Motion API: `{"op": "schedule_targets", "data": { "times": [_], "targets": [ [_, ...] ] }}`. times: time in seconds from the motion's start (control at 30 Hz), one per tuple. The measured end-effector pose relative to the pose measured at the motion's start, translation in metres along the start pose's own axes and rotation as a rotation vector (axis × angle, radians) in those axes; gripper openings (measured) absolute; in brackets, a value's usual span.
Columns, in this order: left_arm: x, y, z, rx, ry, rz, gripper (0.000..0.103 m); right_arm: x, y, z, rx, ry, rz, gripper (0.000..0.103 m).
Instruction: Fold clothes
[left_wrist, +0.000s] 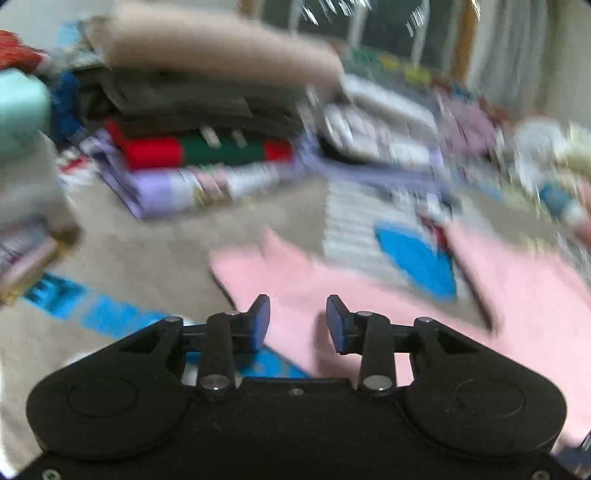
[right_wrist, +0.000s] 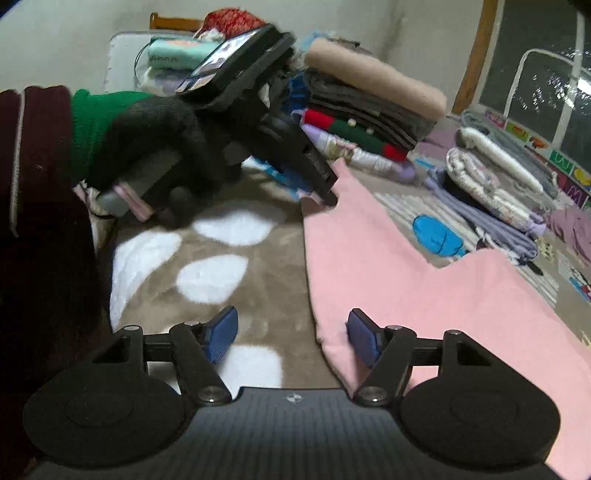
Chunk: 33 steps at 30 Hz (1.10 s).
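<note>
A pink garment (right_wrist: 399, 273) lies spread flat on a beige patterned blanket (right_wrist: 221, 243); it also shows in the blurred left wrist view (left_wrist: 332, 288). My left gripper (left_wrist: 297, 317) is open, hovering over the garment's far left corner. In the right wrist view the left gripper (right_wrist: 325, 195), held by a gloved hand, has its tips at that corner. My right gripper (right_wrist: 291, 332) is open and empty, straddling the garment's near left edge, its right finger (right_wrist: 364, 339) over the pink cloth.
A stack of folded clothes (right_wrist: 369, 110) stands at the back, also in the left wrist view (left_wrist: 207, 122). Rolled bedding (right_wrist: 495, 184) lies at the right. More folded items (right_wrist: 173, 62) sit at the back left. A window (right_wrist: 535, 81) is at the far right.
</note>
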<state>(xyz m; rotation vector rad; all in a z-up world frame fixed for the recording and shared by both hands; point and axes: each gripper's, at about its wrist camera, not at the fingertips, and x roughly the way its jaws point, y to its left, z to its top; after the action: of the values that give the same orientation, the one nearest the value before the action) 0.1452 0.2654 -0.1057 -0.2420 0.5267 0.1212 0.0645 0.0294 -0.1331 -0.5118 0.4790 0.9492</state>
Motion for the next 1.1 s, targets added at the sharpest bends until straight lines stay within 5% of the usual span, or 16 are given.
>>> {"op": "schedule_targets", "data": {
  "times": [0.03, 0.17, 0.27, 0.33, 0.4, 0.47, 0.63, 0.73, 0.9, 1.0, 1.1],
  "targets": [
    [-0.004, 0.001, 0.002, -0.005, -0.021, 0.008, 0.034, -0.001, -0.001, 0.001, 0.009, 0.004, 0.004, 0.067],
    [-0.007, -0.022, -0.002, 0.118, 0.054, -0.193, 0.034, -0.003, 0.000, 0.001, 0.006, 0.006, 0.007, 0.067],
    [0.008, -0.050, -0.010, 0.204, 0.122, -0.251, 0.035, -0.003, 0.000, -0.001, 0.011, 0.001, 0.004, 0.067],
    [0.027, -0.058, -0.010, 0.193, 0.163, -0.228, 0.035, -0.003, 0.000, -0.002, 0.015, 0.000, 0.002, 0.067],
    [0.042, -0.056, -0.008, 0.165, 0.170, -0.122, 0.027, -0.003, 0.000, -0.003, 0.022, 0.001, 0.002, 0.067],
    [0.036, -0.045, 0.004, 0.071, 0.116, -0.067, 0.025, -0.002, 0.000, -0.004, 0.028, 0.001, 0.002, 0.067],
    [0.032, -0.047, 0.009, 0.104, 0.166, -0.242, 0.025, -0.004, 0.002, -0.006, 0.036, -0.010, -0.008, 0.067],
    [0.051, -0.062, -0.002, 0.166, 0.206, -0.178, 0.024, -0.005, 0.003, -0.008, 0.045, -0.020, -0.008, 0.067],
    [0.045, -0.013, 0.018, -0.102, 0.027, 0.038, 0.022, -0.007, 0.005, -0.009, 0.052, -0.026, -0.008, 0.067],
    [0.023, 0.014, 0.019, -0.197, -0.026, 0.070, 0.022, -0.007, 0.006, -0.010, 0.051, -0.029, -0.016, 0.067],
    [0.004, 0.012, 0.017, -0.160, -0.047, 0.045, 0.022, -0.009, 0.008, -0.011, 0.041, -0.036, -0.021, 0.067]
  ]
}}
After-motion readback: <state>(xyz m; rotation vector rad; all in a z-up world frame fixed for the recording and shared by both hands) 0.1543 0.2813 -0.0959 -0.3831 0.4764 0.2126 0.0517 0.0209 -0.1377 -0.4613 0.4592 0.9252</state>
